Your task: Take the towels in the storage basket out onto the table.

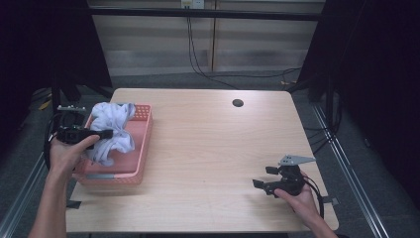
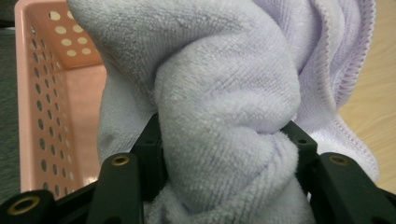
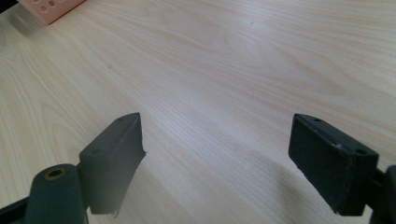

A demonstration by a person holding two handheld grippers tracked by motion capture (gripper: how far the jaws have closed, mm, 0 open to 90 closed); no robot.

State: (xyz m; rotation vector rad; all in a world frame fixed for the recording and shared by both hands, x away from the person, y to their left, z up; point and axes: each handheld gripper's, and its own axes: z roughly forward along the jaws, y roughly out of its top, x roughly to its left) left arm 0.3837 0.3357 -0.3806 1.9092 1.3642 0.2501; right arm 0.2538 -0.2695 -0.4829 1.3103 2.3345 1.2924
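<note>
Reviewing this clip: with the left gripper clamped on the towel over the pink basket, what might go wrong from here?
The left gripper pinches only a bunched fold of the lavender towel, so the thick cloth might slip out if pulled. Much of the towel hangs down in the pink basket, so it may drag the light basket along or tip it. The right gripper rests open, away over the table, so nothing steadies the basket.

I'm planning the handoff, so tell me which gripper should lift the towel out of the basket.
Left. The left gripper is already clamped on a bunched fold of the towel over the pink basket. The right gripper is open, far across the table, holding nothing.
</note>
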